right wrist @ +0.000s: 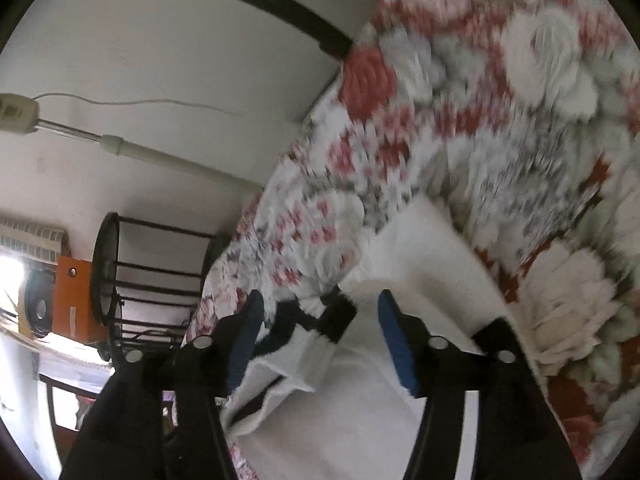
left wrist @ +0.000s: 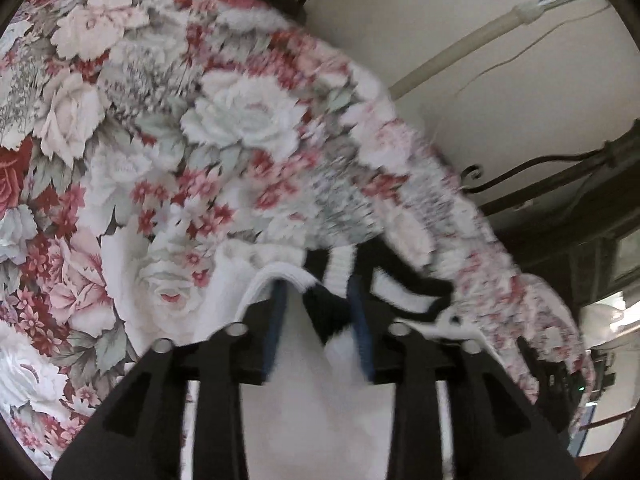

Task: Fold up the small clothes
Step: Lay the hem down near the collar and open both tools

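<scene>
A small white garment with black trim lies on the floral bedspread. My left gripper is over it, blue-padded fingers apart, with the garment's black and white edge between them. In the right wrist view the same white garment fills the space under my right gripper, whose blue pads stand wide apart around a black-trimmed fold. Both views are blurred by motion.
The floral bedspread covers the bed. A dark metal bed frame and a white wall with a pipe lie beyond. A round black wire stand and an orange box stand beside the bed.
</scene>
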